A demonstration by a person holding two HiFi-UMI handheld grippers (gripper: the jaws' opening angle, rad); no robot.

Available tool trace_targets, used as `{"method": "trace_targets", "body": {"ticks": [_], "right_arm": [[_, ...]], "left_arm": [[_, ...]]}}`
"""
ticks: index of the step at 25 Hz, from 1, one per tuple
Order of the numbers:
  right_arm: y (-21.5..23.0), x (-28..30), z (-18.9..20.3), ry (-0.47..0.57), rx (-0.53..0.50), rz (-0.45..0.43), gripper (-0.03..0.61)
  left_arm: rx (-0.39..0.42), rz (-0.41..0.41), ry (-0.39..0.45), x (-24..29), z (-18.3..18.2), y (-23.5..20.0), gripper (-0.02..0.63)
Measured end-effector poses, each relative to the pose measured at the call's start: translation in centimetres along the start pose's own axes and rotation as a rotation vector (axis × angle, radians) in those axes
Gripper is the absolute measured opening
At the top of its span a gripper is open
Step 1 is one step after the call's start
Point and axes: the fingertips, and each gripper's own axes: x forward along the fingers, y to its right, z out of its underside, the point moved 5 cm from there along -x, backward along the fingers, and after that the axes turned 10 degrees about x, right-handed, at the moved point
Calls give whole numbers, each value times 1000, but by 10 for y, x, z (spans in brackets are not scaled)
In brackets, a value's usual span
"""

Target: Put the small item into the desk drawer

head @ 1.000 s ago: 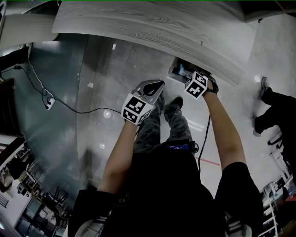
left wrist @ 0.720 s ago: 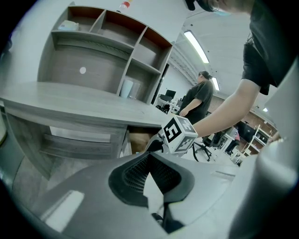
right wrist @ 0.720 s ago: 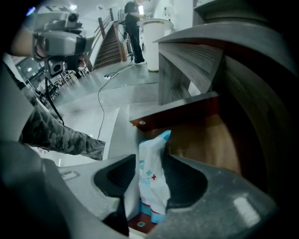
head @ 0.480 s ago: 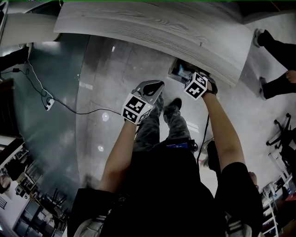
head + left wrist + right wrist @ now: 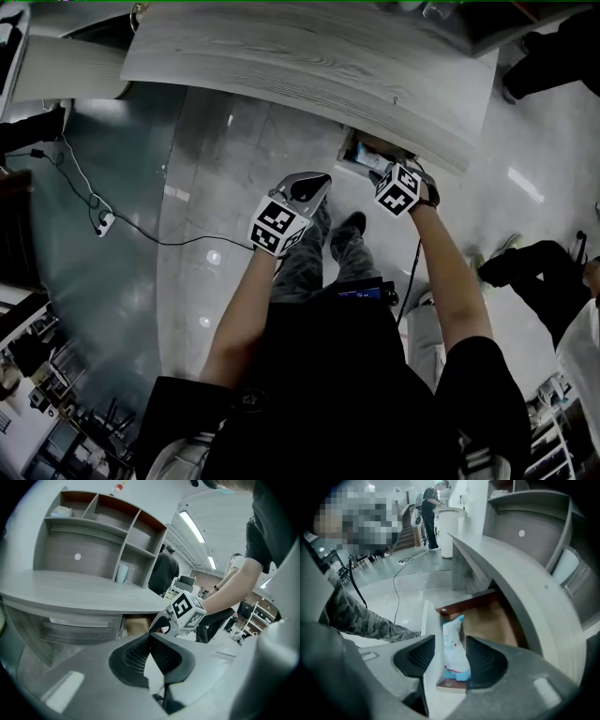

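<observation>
The small item, a white and blue packet (image 5: pixel 452 646), lies inside the open desk drawer (image 5: pixel 487 620), against its white front panel (image 5: pixel 432 634). My right gripper (image 5: pixel 452 658) hangs over the drawer's front end with its jaws open. The packet and the panel's edge sit between the pads, and neither pad presses on them. In the head view the right gripper (image 5: pixel 380 173) is at the drawer (image 5: pixel 361 155) under the grey desk (image 5: pixel 309 56). My left gripper (image 5: pixel 309 186) is held out left of the drawer, shut and empty, its pads (image 5: pixel 161 653) meeting at the tips.
A closed drawer (image 5: pixel 79 630) sits left of the open one. A shelf unit (image 5: pixel 93 536) stands on the desk. A cable and power strip (image 5: pixel 103 223) lie on the floor at the left. Another person's legs (image 5: pixel 525 267) are at the right.
Both grippers keep their places by the drawer. The head view has shifted a little. The bystander at the right has walked to a different spot.
</observation>
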Motion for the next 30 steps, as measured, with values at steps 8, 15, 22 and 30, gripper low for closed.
{"method": "trace_targets", "body": {"ticks": [8, 15, 22, 30], "right_arm": [[-5, -37, 0, 62, -4, 48, 137], [-10, -72, 2, 129, 40, 100, 68], [-1, -119, -4, 256, 201, 142, 14], [4, -181, -18, 416, 349, 171, 3]], "left_arm": [[39, 19, -3, -5, -11, 8, 3], [81, 49, 13, 2, -31, 18, 2], [123, 75, 31, 8, -60, 23, 2], [155, 98, 42, -1, -88, 33, 3]]}}
